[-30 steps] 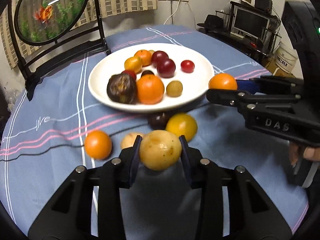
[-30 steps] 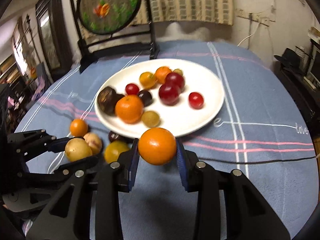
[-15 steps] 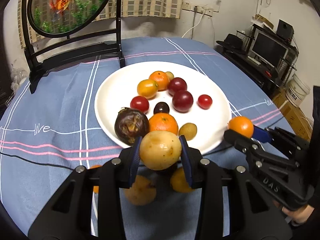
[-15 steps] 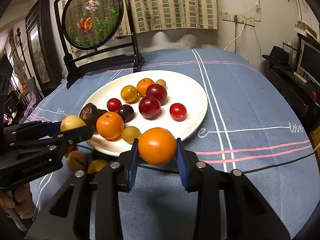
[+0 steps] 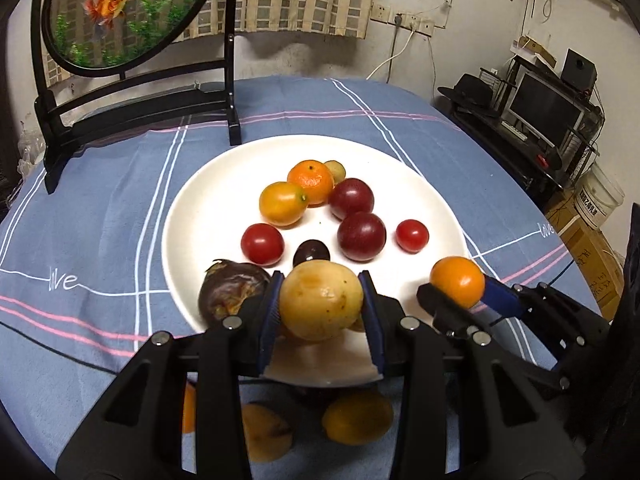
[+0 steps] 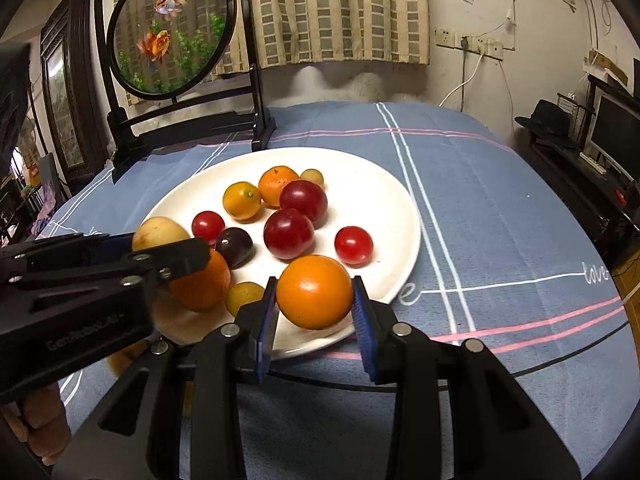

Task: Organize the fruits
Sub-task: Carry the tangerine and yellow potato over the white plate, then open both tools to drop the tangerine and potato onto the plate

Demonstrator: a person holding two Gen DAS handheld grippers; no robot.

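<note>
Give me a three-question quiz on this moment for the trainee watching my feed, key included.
1. True or false: the left gripper is empty.
2. What is the right gripper clamped on? A) a red cherry tomato B) an orange fruit C) a dark plum
3. Fill in: the fruits already sorted lie on a white ____.

Key: 1. False, it grips a yellow fruit. 2. B, the orange fruit. 3. plate.
</note>
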